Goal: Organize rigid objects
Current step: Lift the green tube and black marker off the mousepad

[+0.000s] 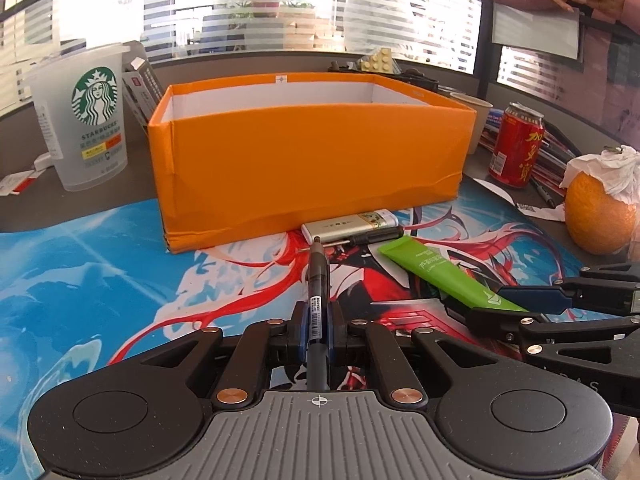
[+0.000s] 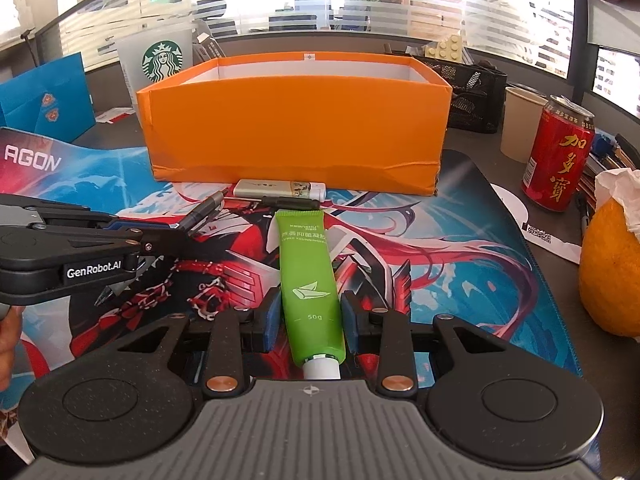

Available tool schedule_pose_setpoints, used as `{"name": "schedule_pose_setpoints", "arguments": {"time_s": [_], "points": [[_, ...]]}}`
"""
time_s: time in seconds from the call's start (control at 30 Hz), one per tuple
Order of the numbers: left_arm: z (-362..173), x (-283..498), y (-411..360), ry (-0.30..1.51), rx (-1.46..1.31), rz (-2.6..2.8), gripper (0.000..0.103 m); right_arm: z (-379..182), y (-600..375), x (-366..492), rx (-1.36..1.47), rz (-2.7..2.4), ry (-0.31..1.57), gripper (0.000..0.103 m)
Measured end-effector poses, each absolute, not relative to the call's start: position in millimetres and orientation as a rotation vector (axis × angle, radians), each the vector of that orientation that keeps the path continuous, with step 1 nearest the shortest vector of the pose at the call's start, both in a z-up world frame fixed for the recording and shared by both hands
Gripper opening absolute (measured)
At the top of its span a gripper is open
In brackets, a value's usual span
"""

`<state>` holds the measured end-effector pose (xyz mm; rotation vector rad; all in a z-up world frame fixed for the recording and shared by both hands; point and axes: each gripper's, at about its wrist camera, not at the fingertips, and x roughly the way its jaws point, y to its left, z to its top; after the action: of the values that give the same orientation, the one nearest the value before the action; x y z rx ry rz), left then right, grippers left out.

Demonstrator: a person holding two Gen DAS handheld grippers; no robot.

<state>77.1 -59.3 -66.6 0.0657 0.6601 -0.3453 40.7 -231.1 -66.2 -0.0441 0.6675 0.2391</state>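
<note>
Between the left tongs point(image 1: 318, 330) a dark pen point(image 1: 318, 280) sat clenched, gripped approx mid-barrel, tip fwd toward the orange box point(image 1: 308, 160). Pen looked light, stiff, smooth plastic, so prob. slippery; a hold on the labelled mid-section should keep it from pivoting. The right tongs point(image 2: 310, 318) flanked a green tube point(image 2: 310, 276), pads at its sides near the cap end, w/ a sliver of gap showing, so I couldn't tell if they'd clamped. Tube seemed light but soft-walled; squeezing nearer the stiff white shoulder would dent it less than mid-body. Just beyond, on the printed mat point(image 2: 460, 248) covering the bench, lay a small screwdriver point(image 2: 290, 202) and a flat pale case point(image 2: 280, 189), the case touching the box's front wall. Box stood open-topped, insides mostly hidden. Starbucks cup point(image 1: 86, 120) to the left, red can point(image 2: 558, 160) and an orange point(image 2: 610, 268) to the right, all well apart.
</note>
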Motion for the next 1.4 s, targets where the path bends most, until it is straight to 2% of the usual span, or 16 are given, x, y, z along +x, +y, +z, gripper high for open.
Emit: {"name": "schedule_pose_setpoints", "arguments": {"time_s": [0.6, 0.7, 0.73, 0.77, 0.83, 0.93, 1.17, 1.4], "points": [[-44.7, 64.7, -48.2, 0.623, 0.039, -0.337, 0.007, -64.7, -225.3, 35.4, -0.043, 0.262, 0.677, 0.028], [-46.3, 65.8, -46.0, 0.628, 0.033, -0.337, 0.007, -66.2, -221.9, 37.5, -0.057, 0.254, 0.677, 0.037], [-46.4, 66.1, -45.4, 0.628, 0.032, -0.337, 0.007, -67.6, -219.5, 38.7, -0.069, 0.253, 0.677, 0.047], [-46.5, 66.6, -45.5, 0.628, 0.031, -0.335, 0.007, -68.0, -215.9, 40.9, -0.09, 0.254, 0.68, 0.053], [-46.8, 67.9, -45.2, 0.631, 0.029, -0.336, 0.007, -67.5, -210.0, 45.8, -0.111, 0.254, 0.681, 0.051], [-47.2, 69.0, -42.6, 0.633, 0.023, -0.334, 0.007, -66.0, -206.8, 54.5, -0.117, 0.261, 0.681, 0.03], [-46.3, 71.6, -34.8, 0.631, 0.01, -0.321, 0.007, -63.7, -206.9, 53.1, -0.105, 0.261, 0.67, 0.03], [-37.2, 66.7, -32.8, 0.616, 0.008, -0.331, 0.007, -38.1, -216.6, 41.8, -0.048, 0.277, 0.619, 0.03]]}}
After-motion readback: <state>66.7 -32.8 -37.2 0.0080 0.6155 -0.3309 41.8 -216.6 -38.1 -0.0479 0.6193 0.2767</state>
